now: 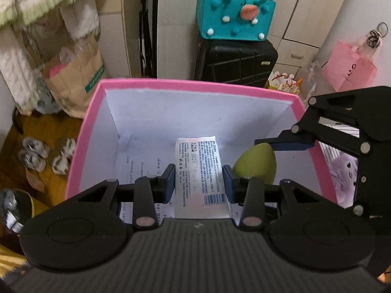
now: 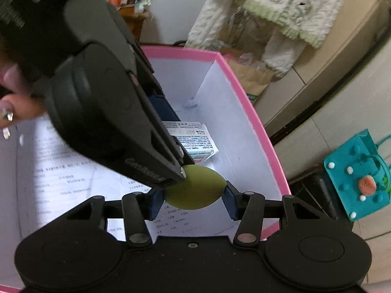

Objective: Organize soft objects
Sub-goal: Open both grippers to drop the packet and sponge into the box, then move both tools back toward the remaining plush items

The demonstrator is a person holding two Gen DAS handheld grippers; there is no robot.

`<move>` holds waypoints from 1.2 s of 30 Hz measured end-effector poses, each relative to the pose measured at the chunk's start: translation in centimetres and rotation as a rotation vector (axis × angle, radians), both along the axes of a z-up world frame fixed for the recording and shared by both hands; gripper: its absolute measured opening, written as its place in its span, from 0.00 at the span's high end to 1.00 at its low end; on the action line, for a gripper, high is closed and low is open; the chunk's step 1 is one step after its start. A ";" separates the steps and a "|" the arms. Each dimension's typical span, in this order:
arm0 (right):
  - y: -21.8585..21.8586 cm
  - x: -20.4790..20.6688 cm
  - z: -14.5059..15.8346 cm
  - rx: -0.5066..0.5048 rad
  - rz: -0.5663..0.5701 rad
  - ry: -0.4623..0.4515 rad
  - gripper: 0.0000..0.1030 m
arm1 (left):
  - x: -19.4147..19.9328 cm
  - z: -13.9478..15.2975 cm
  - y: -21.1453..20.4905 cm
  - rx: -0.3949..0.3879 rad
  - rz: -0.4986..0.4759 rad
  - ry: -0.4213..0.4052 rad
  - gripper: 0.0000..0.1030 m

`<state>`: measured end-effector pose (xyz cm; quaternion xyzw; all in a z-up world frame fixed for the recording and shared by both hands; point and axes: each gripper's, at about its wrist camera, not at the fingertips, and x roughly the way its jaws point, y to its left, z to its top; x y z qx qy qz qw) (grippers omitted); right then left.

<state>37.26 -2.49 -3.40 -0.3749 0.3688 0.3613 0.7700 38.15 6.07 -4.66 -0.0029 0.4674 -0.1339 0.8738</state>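
Dim, warm room light, yet the white inside of the pink box (image 1: 195, 122) glows cool and bright, near washed out at its floor. Both views bow hard at the edges — walls curve, corners go black. In the right wrist view the left gripper (image 2: 97, 97) looms dark and soft-focused — its hand (image 2: 12, 102) smeared.

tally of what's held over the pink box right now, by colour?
Green, egg-shaped soft sponge, held in the right gripper: 1
White, flat printed packet with barcode, held in the left gripper: 1
Total: 2, both above the pink-rimmed white box.
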 end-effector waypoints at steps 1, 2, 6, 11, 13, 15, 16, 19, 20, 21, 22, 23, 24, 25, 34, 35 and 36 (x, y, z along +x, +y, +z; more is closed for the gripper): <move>0.0 0.2 -0.1 -0.005 0.006 0.002 0.46 | 0.2 -0.3 0.2 -0.013 0.005 0.012 0.62; 0.0 0.3 -0.1 -0.002 0.012 0.007 0.46 | 0.4 -0.5 0.4 -0.025 0.011 0.020 0.62; 0.2 0.5 -0.7 -0.001 0.022 0.000 0.43 | 1.1 -1.2 0.8 -0.025 0.026 0.026 0.61; -0.4 0.0 -0.8 0.007 -0.008 -0.071 0.32 | 1.1 -0.9 0.5 -0.026 0.029 0.003 0.41; -1.0 -0.5 -0.2 0.040 -0.041 -0.094 0.29 | 0.2 0.2 0.3 0.001 0.023 -0.060 0.40; -1.8 -1.0 0.8 0.093 -0.066 -0.081 0.29 | -0.9 1.4 0.3 0.038 0.012 -0.117 0.38; -2.4 -1.4 1.3 0.123 -0.080 -0.077 0.29 | -1.4 2.1 0.3 0.045 0.000 -0.134 0.38; -3.7 -3.0 2.8 0.184 -0.113 -0.070 0.29 | -3.0 4.3 1.0 0.054 -0.021 -0.147 0.38; -4.2 -3.7 3.4 0.202 -0.127 -0.065 0.29 | -3.7 5.0 1.2 0.062 -0.031 -0.153 0.38; -4.7 -4.2 3.8 0.217 -0.137 -0.062 0.29 | -4.5 5.5 1.3 0.080 -0.041 -0.162 0.38; -5.3 -4.9 4.4 0.235 -0.155 -0.054 0.29 | -5.2 6.0 1.2 0.104 -0.050 -0.170 0.38; -5.7 -5.5 5.0 0.253 -0.171 -0.043 0.29 | -6.0 6.5 1.1 0.134 -0.063 -0.180 0.37; -6.2 -6.1 5.5 0.268 -0.183 -0.032 0.29 | -6.8 6.9 1.0 0.159 -0.074 -0.188 0.37; -6.7 -6.7 6.0 0.287 -0.198 -0.021 0.29 | -7.6 7.3 0.9 0.183 -0.084 -0.193 0.37; -11.1 -13.3 8.9 0.416 -0.329 0.118 0.29 | -14.3 10.4 0.5 0.225 -0.151 -0.148 0.34; -11.5 -14.1 9.1 0.421 -0.334 0.129 0.29 | -15.1 10.6 0.4 0.234 -0.157 -0.144 0.33; -11.9 -14.7 9.1 0.426 -0.337 0.137 0.29 | -15.7 10.8 0.3 0.244 -0.164 -0.141 0.32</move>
